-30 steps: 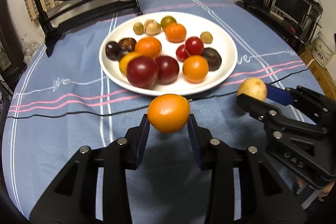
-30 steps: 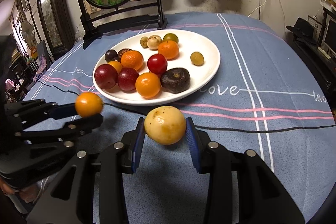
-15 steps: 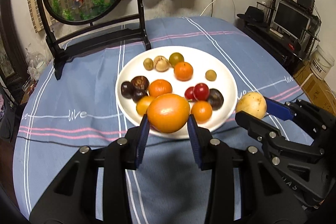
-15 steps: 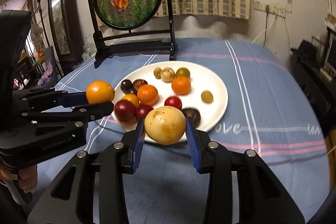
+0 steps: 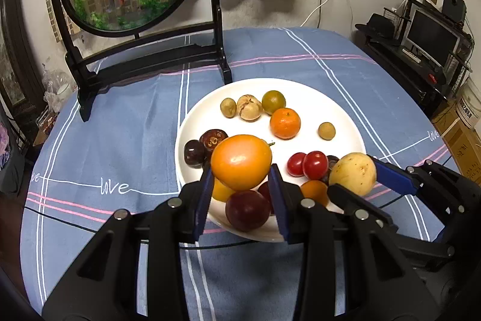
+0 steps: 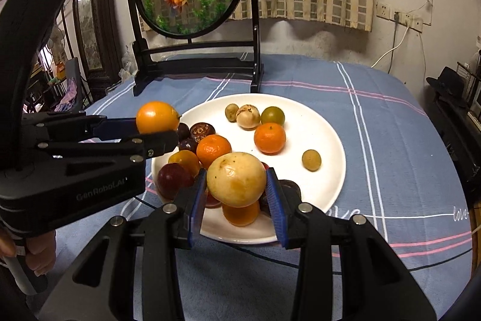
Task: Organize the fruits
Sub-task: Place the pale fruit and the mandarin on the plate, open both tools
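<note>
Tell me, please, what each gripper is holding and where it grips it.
The left gripper clamps the orange fruit by its sides; the right gripper clamps the yellow fruit likewise.

My left claw [image 5: 240,191]: matt black plastic, blue ribbed pads. Orange fruit [image 5: 240,161] smooth, glossy. Plate [image 5: 345,122] glossy white ceramic. Table [image 5: 120,134] under soft matt blue cloth.

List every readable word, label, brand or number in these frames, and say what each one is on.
"love": white script on the blue tablecloth, at left in the left wrist view and at the right edge.
"love": on the same cloth by the white plate, partly hidden, and at far right.
"GenRoboLAI": raised on the left gripper body, last letters unsure.
Cardboard box print: too blurred to read.
</note>
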A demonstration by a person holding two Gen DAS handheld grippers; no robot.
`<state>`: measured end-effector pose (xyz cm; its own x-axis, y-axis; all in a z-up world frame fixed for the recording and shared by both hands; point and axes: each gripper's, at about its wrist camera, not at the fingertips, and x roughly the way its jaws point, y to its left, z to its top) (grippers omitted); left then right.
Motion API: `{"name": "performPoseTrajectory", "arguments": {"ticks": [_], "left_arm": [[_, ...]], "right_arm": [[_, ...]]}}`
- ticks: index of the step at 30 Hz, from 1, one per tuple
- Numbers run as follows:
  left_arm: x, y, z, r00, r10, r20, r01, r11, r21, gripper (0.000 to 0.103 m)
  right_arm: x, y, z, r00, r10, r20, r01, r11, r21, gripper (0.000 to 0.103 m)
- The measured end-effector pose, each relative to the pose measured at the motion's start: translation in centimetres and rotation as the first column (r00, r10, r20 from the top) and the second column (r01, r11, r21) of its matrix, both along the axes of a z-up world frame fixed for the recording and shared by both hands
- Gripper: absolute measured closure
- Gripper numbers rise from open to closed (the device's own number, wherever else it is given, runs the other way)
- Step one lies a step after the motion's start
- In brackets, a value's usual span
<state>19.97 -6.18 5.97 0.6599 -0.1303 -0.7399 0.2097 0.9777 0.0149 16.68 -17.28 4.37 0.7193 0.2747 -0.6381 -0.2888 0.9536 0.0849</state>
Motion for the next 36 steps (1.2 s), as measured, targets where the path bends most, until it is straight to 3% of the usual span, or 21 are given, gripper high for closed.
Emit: {"name": "performPoseTrajectory", "arguments": {"ticks": [12, 13, 15, 16, 26, 36], "left_arm": [[3.3, -0.6, -2.0, 0.998, 0.023, -0.053, -0.023, 1.000, 0.002, 0.064], [3.4, -0.6, -2.1, 0.998, 0.032, -0.054, -0.032, 0.999, -0.001, 0.063], [3.5, -0.5, -1.9, 0.998, 0.052, -0.035, -0.053, 0.999, -0.013, 0.034], [3.3, -0.4, -1.8, 0.998, 0.063, -0.019, -0.064, 0.998, -0.015, 0.029], [1.4, 0.3, -1.2, 0.997, 0.069, -0.014, -0.070, 0.997, -0.033, 0.024], [-4.6, 1.4, -0.7, 0.998, 0.058, -0.004, -0.058, 0.997, -0.059, 0.015]], "right_arm": [[2.8, 0.9, -1.4, 1.000, -0.013, 0.002, 0.013, 0.999, -0.047, 0.063], [3.1, 1.1, -1.5, 1.000, -0.022, 0.004, 0.023, 0.998, -0.056, 0.059], [3.3, 1.2, -1.6, 0.999, -0.041, 0.025, 0.042, 0.996, -0.076, 0.055], [3.3, 1.2, -1.7, 0.999, -0.044, 0.029, 0.046, 0.996, -0.079, 0.055], [1.1, -1.1, -1.0, 0.997, -0.073, 0.009, 0.073, 0.997, -0.027, 0.055], [-4.4, -2.1, -0.7, 0.997, -0.075, -0.005, 0.075, 0.997, -0.028, 0.050]]}}
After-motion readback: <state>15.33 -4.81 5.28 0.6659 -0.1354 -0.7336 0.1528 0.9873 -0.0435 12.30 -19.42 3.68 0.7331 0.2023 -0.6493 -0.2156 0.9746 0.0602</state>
